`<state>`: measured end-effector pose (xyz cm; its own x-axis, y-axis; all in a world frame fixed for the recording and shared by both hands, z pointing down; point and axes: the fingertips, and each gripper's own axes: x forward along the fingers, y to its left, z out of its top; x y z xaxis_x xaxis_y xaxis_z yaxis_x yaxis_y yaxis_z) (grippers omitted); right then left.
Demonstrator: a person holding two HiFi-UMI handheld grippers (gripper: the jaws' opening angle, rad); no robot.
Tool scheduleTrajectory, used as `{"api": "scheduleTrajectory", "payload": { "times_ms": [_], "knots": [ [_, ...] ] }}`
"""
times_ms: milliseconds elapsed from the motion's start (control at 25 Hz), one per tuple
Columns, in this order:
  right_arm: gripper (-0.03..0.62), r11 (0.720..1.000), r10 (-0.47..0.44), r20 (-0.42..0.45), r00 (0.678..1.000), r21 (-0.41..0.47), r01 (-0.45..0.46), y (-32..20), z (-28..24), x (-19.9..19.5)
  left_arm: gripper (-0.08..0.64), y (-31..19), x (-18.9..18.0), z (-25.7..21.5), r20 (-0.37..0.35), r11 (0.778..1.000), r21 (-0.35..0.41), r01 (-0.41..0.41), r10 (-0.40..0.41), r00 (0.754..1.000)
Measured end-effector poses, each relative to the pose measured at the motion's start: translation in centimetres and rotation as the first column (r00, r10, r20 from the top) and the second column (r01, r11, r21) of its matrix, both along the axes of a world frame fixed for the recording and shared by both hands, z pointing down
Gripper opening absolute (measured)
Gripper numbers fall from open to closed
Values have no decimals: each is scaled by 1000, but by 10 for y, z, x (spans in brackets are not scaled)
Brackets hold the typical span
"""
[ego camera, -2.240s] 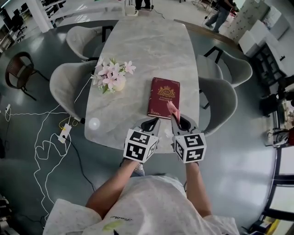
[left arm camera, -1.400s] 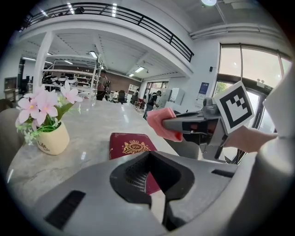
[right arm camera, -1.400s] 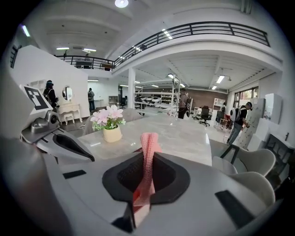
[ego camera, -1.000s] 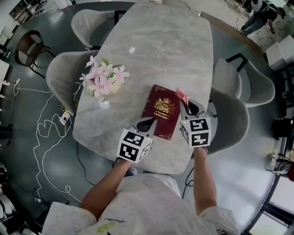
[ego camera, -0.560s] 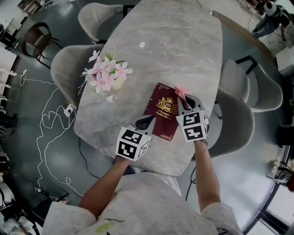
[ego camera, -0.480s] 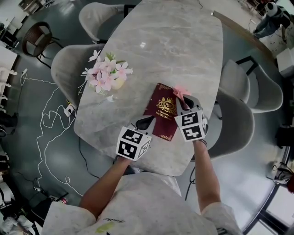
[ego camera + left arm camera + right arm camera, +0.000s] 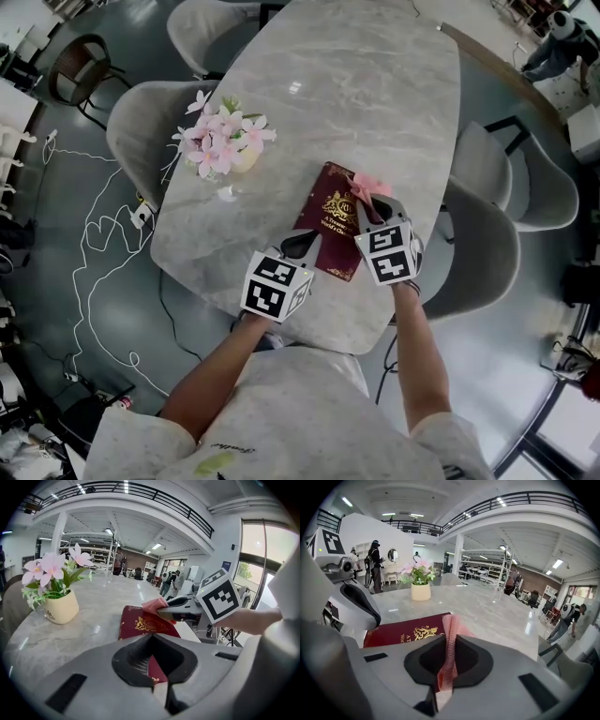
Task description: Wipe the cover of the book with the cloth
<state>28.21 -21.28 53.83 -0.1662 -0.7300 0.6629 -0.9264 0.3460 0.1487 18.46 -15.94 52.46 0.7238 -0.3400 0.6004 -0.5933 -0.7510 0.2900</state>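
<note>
A maroon book (image 7: 326, 223) with a gold emblem lies flat near the front of the marble table (image 7: 366, 84). My right gripper (image 7: 367, 204) is shut on a pink cloth (image 7: 369, 185), and the cloth lies over the far right part of the cover. In the right gripper view the cloth (image 7: 450, 634) runs up between the jaws, with the book (image 7: 401, 630) just beyond. My left gripper (image 7: 305, 242) is shut, its tips at the book's near left edge. The left gripper view shows the book (image 7: 145, 624), the right gripper (image 7: 180, 613) and the cloth (image 7: 153, 605).
A cream pot of pink flowers (image 7: 225, 145) stands on the table left of the book. Grey chairs (image 7: 141, 141) (image 7: 483, 244) flank the table. White cables (image 7: 94, 253) trail over the floor at the left. The table's front edge lies just under my grippers.
My right gripper has carried the cloth from beside the book's right edge onto its cover. The left gripper has stayed at the book's near edge.
</note>
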Motion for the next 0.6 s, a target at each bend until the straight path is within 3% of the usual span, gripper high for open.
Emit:
{"api": "scheduleTrajectory", "payload": {
  "times_ms": [600],
  "knots": [
    [18,999,31,12,999,-17,-30,22,0,-24,8,13,-19,-7,-13,1000,5,-28,28,1000]
  ]
}}
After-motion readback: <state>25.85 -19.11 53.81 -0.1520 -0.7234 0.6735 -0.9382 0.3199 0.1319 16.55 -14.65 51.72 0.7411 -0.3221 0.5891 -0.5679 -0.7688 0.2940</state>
